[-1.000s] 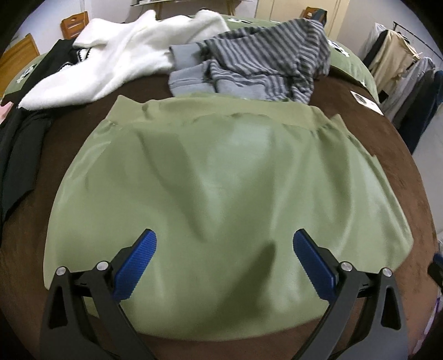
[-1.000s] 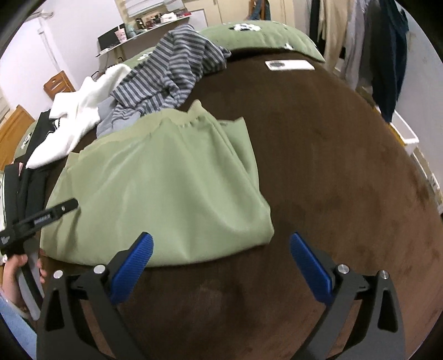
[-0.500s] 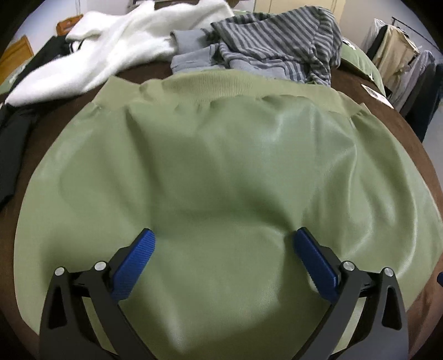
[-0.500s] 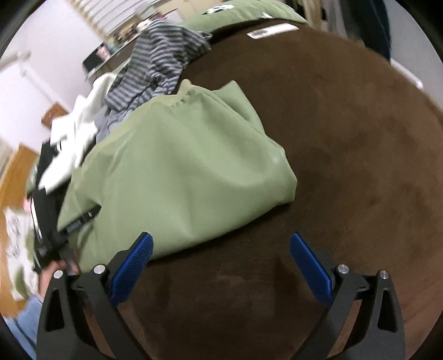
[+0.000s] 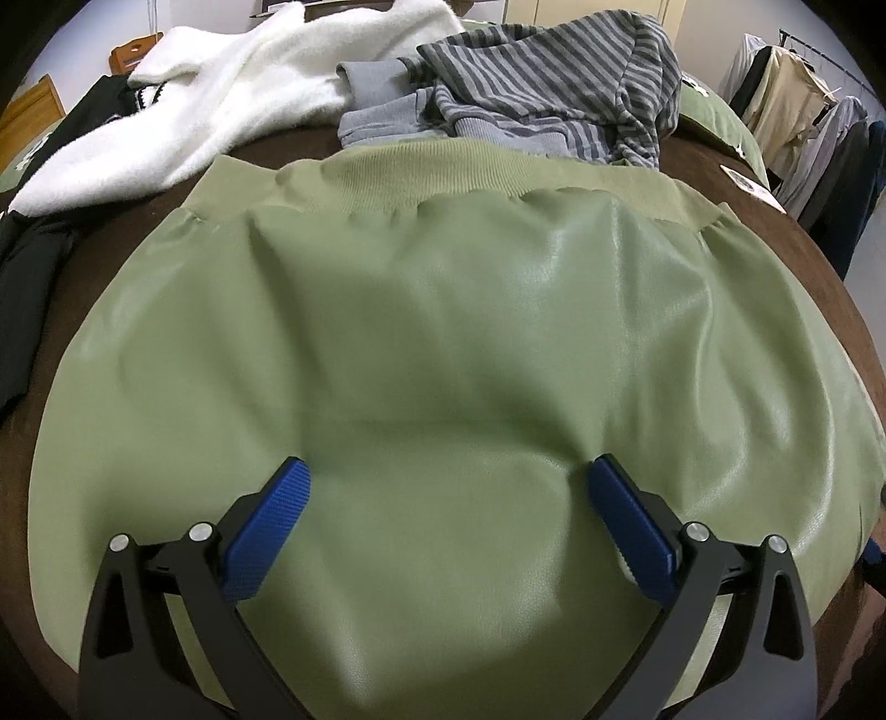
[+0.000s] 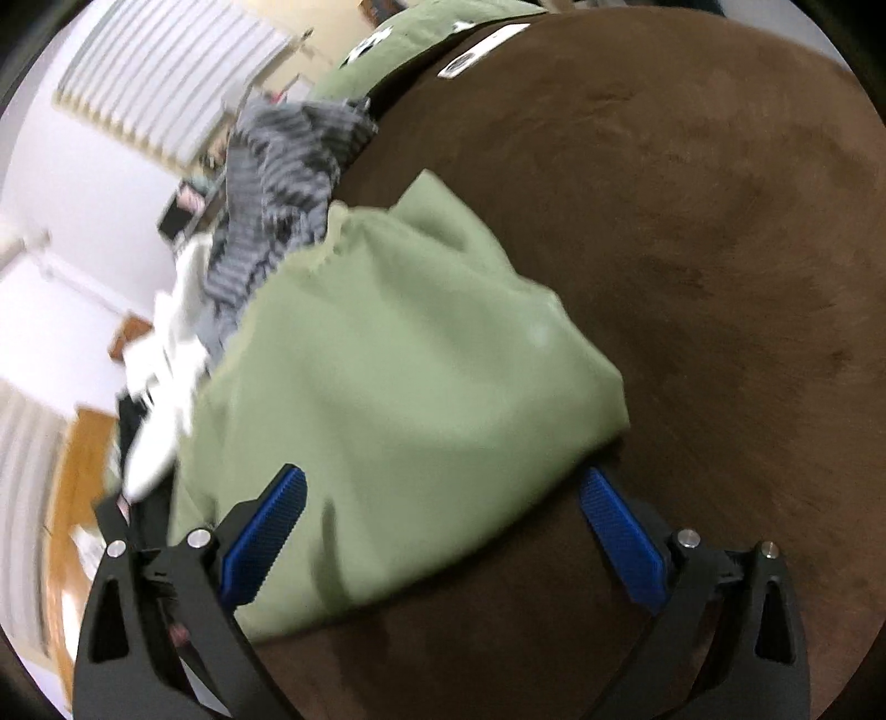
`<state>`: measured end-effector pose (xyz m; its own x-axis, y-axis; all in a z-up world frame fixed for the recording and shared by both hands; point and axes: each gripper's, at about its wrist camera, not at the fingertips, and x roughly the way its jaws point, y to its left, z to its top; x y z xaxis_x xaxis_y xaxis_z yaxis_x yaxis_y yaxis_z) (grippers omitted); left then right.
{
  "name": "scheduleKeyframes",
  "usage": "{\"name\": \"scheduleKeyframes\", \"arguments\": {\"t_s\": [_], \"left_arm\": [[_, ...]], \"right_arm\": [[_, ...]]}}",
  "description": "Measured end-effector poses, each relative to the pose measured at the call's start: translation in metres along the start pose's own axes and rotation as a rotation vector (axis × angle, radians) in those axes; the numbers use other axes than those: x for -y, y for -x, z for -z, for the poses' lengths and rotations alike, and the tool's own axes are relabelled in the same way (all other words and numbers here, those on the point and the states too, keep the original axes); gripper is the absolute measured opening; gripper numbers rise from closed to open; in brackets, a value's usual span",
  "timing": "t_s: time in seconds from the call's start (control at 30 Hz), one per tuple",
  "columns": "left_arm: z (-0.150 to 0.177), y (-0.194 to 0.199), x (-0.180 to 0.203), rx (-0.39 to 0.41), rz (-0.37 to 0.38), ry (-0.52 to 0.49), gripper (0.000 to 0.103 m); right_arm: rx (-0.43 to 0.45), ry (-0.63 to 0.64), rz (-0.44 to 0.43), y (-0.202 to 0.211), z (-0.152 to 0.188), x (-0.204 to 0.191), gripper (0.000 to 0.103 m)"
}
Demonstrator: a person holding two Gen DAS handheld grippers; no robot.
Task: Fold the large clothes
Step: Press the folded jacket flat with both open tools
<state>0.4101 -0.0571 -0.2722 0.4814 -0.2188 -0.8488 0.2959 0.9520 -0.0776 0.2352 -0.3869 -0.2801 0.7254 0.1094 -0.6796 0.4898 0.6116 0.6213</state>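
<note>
A large olive-green jacket (image 5: 443, 332) lies folded flat on the brown bed cover (image 5: 830, 266), its ribbed hem at the far side. My left gripper (image 5: 446, 487) is open, low over the jacket's near middle, fingers spread on the fabric. The jacket also shows in the right wrist view (image 6: 398, 387), blurred. My right gripper (image 6: 440, 493) is open at the jacket's near right corner; its left finger is over the fabric, its right finger over the brown cover (image 6: 692, 249).
A grey striped garment (image 5: 542, 94) and a white fleece (image 5: 221, 99) lie beyond the jacket's hem. Black clothing (image 5: 27, 266) lies at the left. Hanging clothes (image 5: 803, 122) are at the far right. A green pillow (image 6: 421, 39) and a white card (image 6: 476, 50) are at the bed's far end.
My left gripper has moved forward and down over the jacket. My right gripper has tilted and moved left onto the jacket's near corner. Both stayed open.
</note>
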Motion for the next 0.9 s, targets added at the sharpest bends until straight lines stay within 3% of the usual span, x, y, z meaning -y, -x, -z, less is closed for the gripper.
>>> {"name": "scheduleKeyframes", "arguments": {"t_s": [0.37, 0.43, 0.5, 0.53, 0.6, 0.7, 0.9], "left_arm": [[0.006, 0.002, 0.001, 0.05, -0.004, -0.001, 0.098], [0.006, 0.003, 0.001, 0.055, -0.003, -0.001, 0.098], [0.006, 0.003, 0.001, 0.056, -0.002, -0.003, 0.098], [0.006, 0.003, 0.001, 0.057, -0.002, -0.004, 0.098], [0.006, 0.003, 0.001, 0.058, -0.004, -0.007, 0.098], [0.007, 0.002, 0.001, 0.054, -0.003, -0.005, 0.098], [0.004, 0.001, 0.002, 0.038, -0.006, -0.01, 0.098]], "right_arm": [[-0.002, 0.084, 0.108, -0.022, -0.004, -0.019, 0.097], [-0.003, 0.125, 0.15, -0.024, -0.002, -0.024, 0.087], [0.007, 0.119, 0.175, -0.023, -0.001, -0.021, 0.058], [0.013, 0.1, 0.169, -0.022, -0.002, -0.018, 0.052], [0.016, 0.032, 0.088, -0.02, -0.003, -0.008, 0.023], [0.034, 0.027, 0.056, -0.019, -0.002, -0.013, 0.014], [0.088, 0.066, 0.046, -0.002, -0.004, -0.037, 0.012]]}}
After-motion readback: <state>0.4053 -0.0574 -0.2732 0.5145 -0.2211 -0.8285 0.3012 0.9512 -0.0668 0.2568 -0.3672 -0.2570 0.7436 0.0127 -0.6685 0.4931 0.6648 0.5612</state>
